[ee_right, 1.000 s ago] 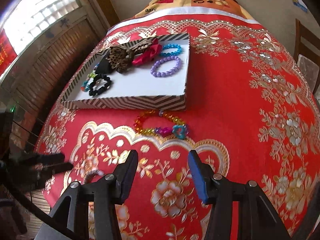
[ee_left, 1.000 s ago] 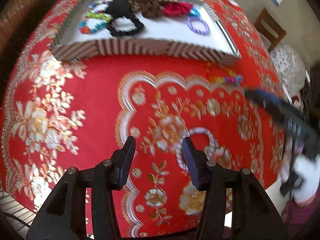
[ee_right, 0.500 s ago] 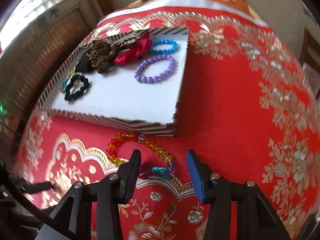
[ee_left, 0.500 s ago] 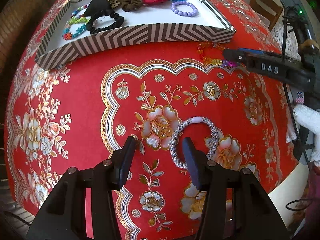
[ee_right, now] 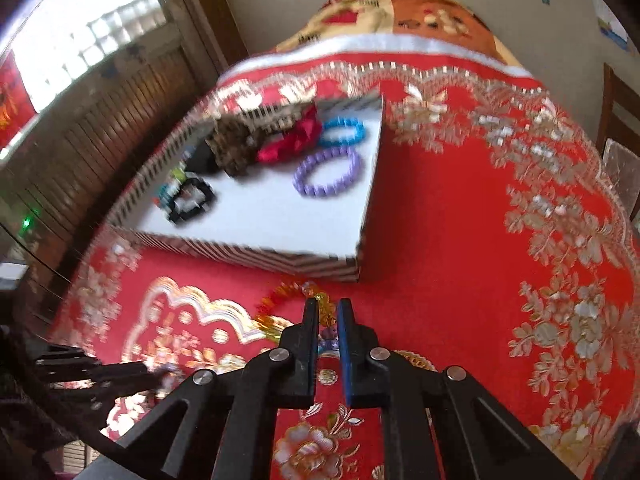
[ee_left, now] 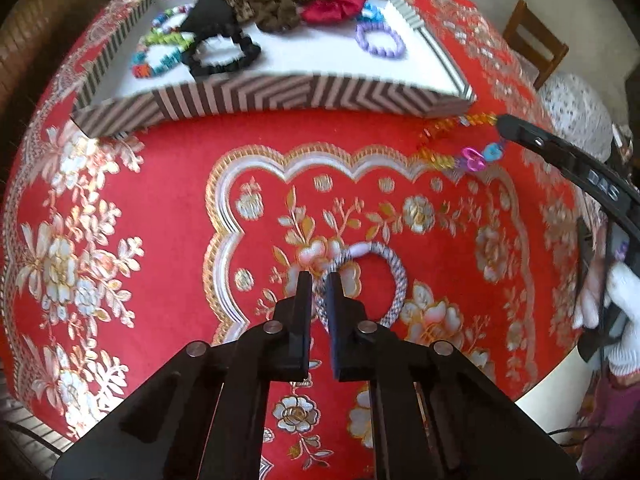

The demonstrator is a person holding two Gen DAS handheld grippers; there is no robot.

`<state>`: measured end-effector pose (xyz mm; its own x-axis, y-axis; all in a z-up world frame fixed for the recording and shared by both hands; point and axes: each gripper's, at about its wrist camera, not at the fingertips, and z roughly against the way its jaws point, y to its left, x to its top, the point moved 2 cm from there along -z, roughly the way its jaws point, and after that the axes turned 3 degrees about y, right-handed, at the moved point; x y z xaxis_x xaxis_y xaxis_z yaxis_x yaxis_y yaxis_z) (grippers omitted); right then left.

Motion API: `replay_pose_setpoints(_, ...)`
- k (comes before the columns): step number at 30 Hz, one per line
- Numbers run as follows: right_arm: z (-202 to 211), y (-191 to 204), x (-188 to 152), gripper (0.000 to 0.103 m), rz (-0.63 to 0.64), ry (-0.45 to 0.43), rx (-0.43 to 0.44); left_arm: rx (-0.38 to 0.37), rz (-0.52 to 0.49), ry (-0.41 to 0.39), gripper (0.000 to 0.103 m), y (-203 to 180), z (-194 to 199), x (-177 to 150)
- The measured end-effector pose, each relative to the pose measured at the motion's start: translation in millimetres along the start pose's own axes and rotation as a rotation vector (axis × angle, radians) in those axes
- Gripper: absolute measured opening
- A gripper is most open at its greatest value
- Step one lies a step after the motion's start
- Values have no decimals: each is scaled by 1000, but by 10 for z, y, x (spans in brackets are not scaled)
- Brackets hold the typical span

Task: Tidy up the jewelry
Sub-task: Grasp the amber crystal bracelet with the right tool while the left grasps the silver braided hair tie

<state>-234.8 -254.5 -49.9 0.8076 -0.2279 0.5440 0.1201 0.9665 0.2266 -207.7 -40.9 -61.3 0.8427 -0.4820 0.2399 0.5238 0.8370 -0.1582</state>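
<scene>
Red floral cloth covers the surface (ee_left: 168, 184), where the left hand-held gripper (ee_left: 318, 280) pinches the near side of a grey braided bracelet (ee_left: 394, 280) and the right hand-held gripper (ee_right: 327, 312) is clenched on a multicoloured bead bracelet (ee_left: 460, 148). Just beyond, touching neither, a chevron-striped tray (ee_left: 280, 98) holds a black bracelet (ee_left: 224, 60), a purple bracelet (ee_right: 326, 172), a turquoise one (ee_right: 342, 131) and fabric scrunchies (ee_left: 272, 4); a wooden chair (ee_left: 534, 42) stands further off.

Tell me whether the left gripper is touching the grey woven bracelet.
Touching. The left wrist view shows the left gripper with its fingers closed on the grey woven bracelet, the band pinched between them.
</scene>
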Motion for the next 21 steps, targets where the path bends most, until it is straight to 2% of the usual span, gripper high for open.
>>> replay_pose_setpoints(7,441,89,97,8,8,-83,35,5,-1,-60,6,10,249,137)
replay_pose_setpoints(11,614,94,113,8,9,-113,39,19,-34,-17,7,-4,194,59)
replay_pose_setpoints(15,724,81,98,8,-10,-132,62,81,-63,27,20,-8,60,-93)
replay_pose_setpoints(18,766,73,85,8,-23,-138,75,95,-57,70,20,-42,-91,-166)
replay_pose_setpoints(19,773,76,82,8,-26,-138,78,113,-65,37,20,-65,-73,-174)
replay_pose_setpoints(20,784,83,77,8,-29,-139,81,132,-75,40,19,-82,-91,-175)
replay_pose_setpoints(21,793,88,74,8,-29,-140,81,137,-81,34,12,-102,-87,-172)
